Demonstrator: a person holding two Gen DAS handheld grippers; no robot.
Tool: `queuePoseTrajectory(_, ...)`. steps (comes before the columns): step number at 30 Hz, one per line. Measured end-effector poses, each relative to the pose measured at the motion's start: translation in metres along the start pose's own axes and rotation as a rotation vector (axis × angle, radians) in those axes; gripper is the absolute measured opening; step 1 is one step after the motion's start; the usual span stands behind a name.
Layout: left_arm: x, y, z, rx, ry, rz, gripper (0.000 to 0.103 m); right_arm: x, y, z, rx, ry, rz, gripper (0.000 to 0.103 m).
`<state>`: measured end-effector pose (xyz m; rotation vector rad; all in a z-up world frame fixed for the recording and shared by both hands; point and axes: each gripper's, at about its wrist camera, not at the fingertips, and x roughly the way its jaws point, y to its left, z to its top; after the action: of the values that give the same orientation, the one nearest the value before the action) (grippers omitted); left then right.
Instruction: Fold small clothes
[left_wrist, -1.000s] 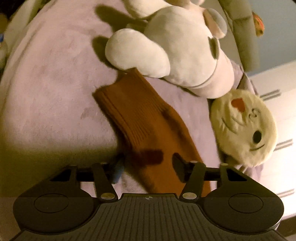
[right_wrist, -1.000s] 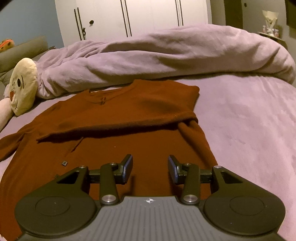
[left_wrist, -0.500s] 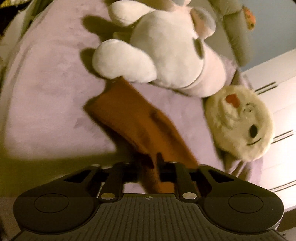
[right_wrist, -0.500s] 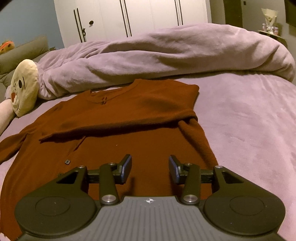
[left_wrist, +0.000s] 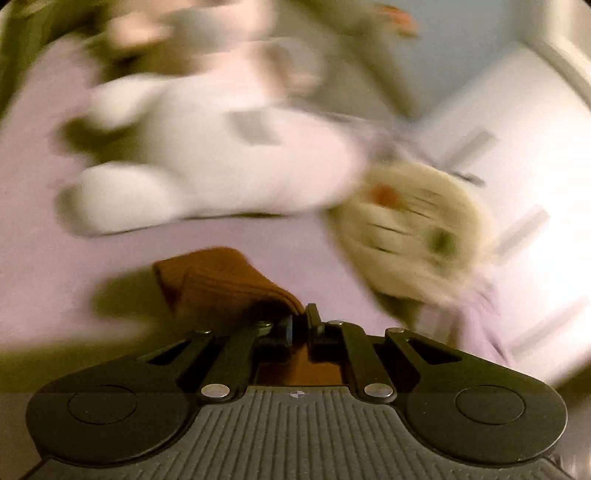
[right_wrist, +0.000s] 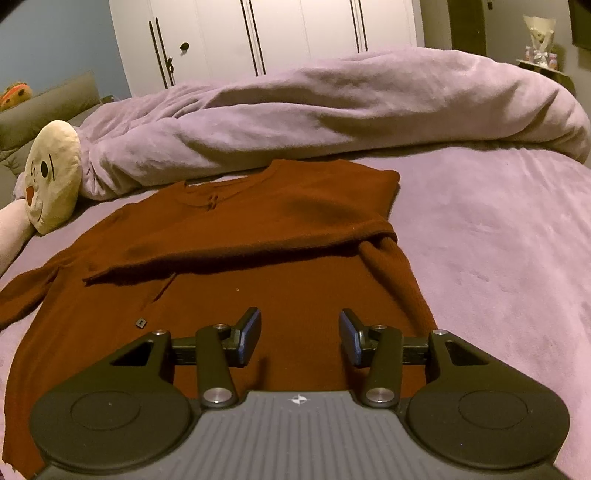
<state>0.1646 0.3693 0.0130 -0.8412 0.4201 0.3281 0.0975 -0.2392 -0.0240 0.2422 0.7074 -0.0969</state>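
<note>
Between its closed jaws, the left gripper (left_wrist: 298, 323) is pinching the rust sweater's sleeve (left_wrist: 221, 280); thin knit risks slipping free. Right gripper (right_wrist: 299, 336) is hovering, jaws wide and empty, above the sweater (right_wrist: 229, 266).

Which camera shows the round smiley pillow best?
The right wrist view: the smiley pillow is sharp there, propped on edge at the far left beside the rolled purple blanket. The left wrist view shows its face more fully but smeared by motion blur.
</note>
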Motion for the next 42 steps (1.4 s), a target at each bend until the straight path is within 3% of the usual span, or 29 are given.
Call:
queuePoseTrajectory(4, -0.005, -0.103, -0.035, 0.25, 0.049, -0.202, 0.008, 0.0, 0.002, -0.002, 0.013, -0.001, 0.017, 0.046)
queuePoseTrajectory(9, 0.004, -0.203, -0.134, 0.476, 0.225, -0.359, 0.01, -0.004, 0.004, -0.005, 0.018, -0.005, 0.04, 0.046)
queuePoseTrajectory(10, 0.007, -0.213, -0.155, 0.51, 0.252, -0.37, 0.018, -0.004, 0.003, -0.004, 0.022, -0.006, 0.041, 0.046)
queuePoseTrajectory(11, 0.011, -0.219, -0.177, 0.532, 0.291, -0.371, 0.037, -0.005, 0.002, -0.004, 0.03, -0.005, 0.045, 0.046)
queuePoseTrajectory(13, 0.016, -0.218, -0.206, 0.534, 0.355, -0.342, 0.056, -0.006, -0.002, 0.0, 0.044, -0.005, 0.055, 0.046)
queuePoseTrajectory(15, 0.019, -0.207, -0.224, 0.538, 0.383, -0.278, 0.056, -0.004, -0.004, 0.005, 0.057, -0.002, 0.076, 0.046)
queuePoseTrajectory(17, 0.017, -0.188, -0.236, 0.559, 0.376, -0.174, 0.063, 0.001, -0.003, 0.013, 0.071, 0.003, 0.117, 0.046)
queuePoseTrajectory(22, 0.008, -0.139, -0.239, 0.581, 0.373, 0.018, 0.064, 0.039, 0.023, 0.04, 0.124, 0.048, 0.274, 0.046)
queuePoseTrajectory(27, -0.002, -0.13, -0.233, 0.624, 0.349, 0.018, 0.065, 0.095, 0.06, 0.065, 0.218, 0.113, 0.416, 0.045)
queuePoseTrajectory(33, -0.002, -0.123, -0.234, 0.614, 0.358, -0.012, 0.071, 0.16, 0.079, 0.066, 0.331, 0.319, 0.446, 0.045)
queuePoseTrajectory(36, -0.002, -0.122, -0.233, 0.605, 0.36, -0.025, 0.072, 0.173, 0.087, 0.065, 0.357, 0.332, 0.447, 0.044)
queuePoseTrajectory(38, -0.004, -0.12, -0.232, 0.593, 0.364, -0.029, 0.072, 0.175, 0.093, 0.067, 0.348, 0.321, 0.437, 0.028)
queuePoseTrajectory(39, -0.004, -0.119, -0.231, 0.587, 0.368, -0.03, 0.072, 0.176, 0.097, 0.069, 0.337, 0.32, 0.441, 0.007)
queuePoseTrajectory(42, -0.005, -0.118, -0.228, 0.58, 0.375, -0.032, 0.072, 0.165, 0.104, 0.077, 0.243, 0.26, 0.448, 0.004)
